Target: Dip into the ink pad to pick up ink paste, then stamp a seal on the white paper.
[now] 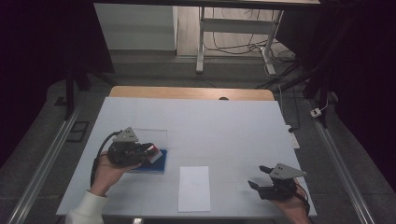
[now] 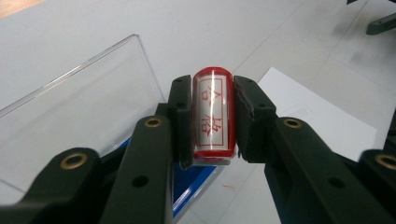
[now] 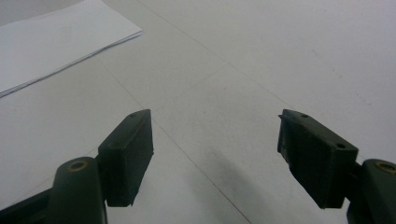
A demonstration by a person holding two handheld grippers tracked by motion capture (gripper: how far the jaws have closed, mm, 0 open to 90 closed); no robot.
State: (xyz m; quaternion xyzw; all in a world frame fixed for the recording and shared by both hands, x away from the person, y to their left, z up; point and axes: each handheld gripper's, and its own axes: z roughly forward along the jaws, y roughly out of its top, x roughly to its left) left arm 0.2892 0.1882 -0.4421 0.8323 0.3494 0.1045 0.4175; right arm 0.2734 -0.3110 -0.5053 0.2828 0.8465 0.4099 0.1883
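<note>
My left gripper [image 2: 212, 114] is shut on a red stamp [image 2: 213, 114], a rounded block whose white face bears red characters, pinched between both pads. In the high view the left gripper [image 1: 150, 150] holds the stamp [image 1: 153, 150] just above a blue ink pad [image 1: 155, 163] that lies in an open clear case. The clear lid [image 2: 79, 112] stands up behind it. A white sheet of paper [image 1: 194, 188] lies flat near the table's front edge. My right gripper [image 3: 215, 158] is open over bare table, with nothing between its jaws; it sits at the front right [image 1: 259, 176].
The white table top [image 1: 224, 126] stretches wide between and beyond both hands. A wooden strip [image 1: 187, 92] runs along its far edge. Past the table are a desk frame and cables on the floor [image 1: 243, 46].
</note>
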